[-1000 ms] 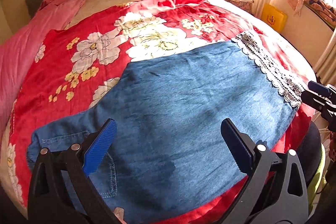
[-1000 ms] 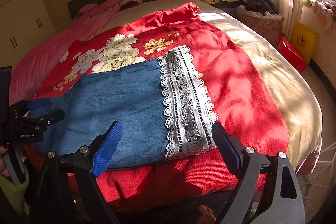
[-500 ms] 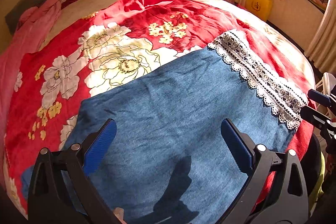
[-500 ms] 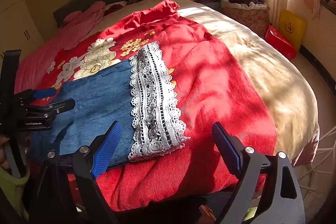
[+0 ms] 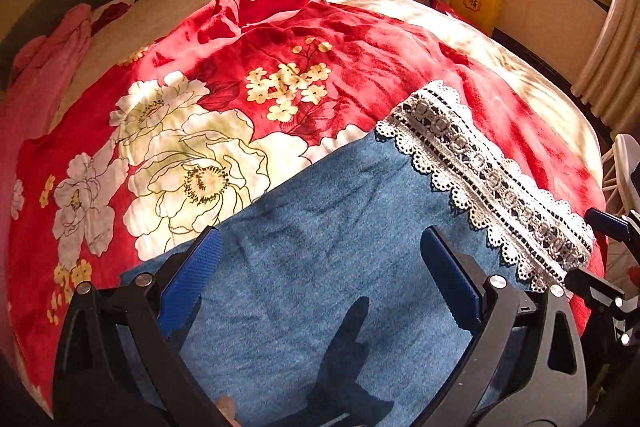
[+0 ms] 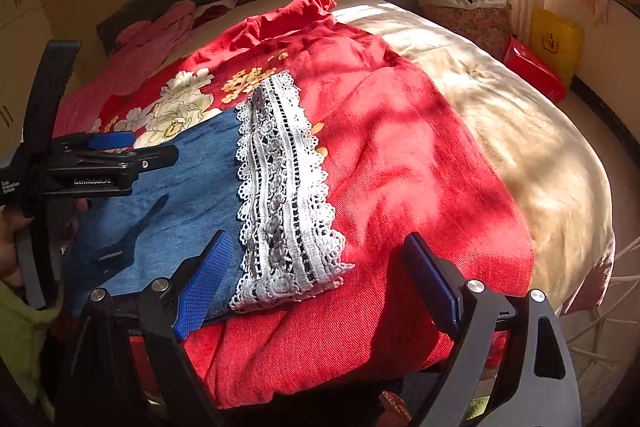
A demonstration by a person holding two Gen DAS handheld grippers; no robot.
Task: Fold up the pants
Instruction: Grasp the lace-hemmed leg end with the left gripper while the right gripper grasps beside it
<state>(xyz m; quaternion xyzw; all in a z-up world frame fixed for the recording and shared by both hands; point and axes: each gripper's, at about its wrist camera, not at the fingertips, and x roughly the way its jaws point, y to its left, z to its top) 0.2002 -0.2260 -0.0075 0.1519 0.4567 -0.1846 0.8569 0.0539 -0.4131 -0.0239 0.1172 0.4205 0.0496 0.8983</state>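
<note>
Taking the white lace hem [image 5: 492,183] of the denim pants [image 5: 320,267] as the marker, everything can be read off from it, left to right. Far to its left, along the bed's edge, lies a pink cloth [image 5: 44,75]; nearer, the red flowered blanket [image 5: 168,131] spreads under the pants, its big white blossoms showing just left of the denim. The pants lie flat on that blanket, the blue leg running from the near left up to the hem. Left of the hem, over the denim, the left gripper [image 5: 320,275] hangs with its blue pads [image 5: 192,275] wide apart and nothing between them (its shadow falls dark on the cloth below). The right gripper [image 6: 316,279] stands at the hem's near end, jaws likewise spread, the lace and plain red blanket lying beneath the gap, not pinched. Right of the hem the blanket gives way to a cream bedcover [image 6: 520,131], and beyond that a yellow bag [image 6: 554,41] leans by the curtain.
</note>
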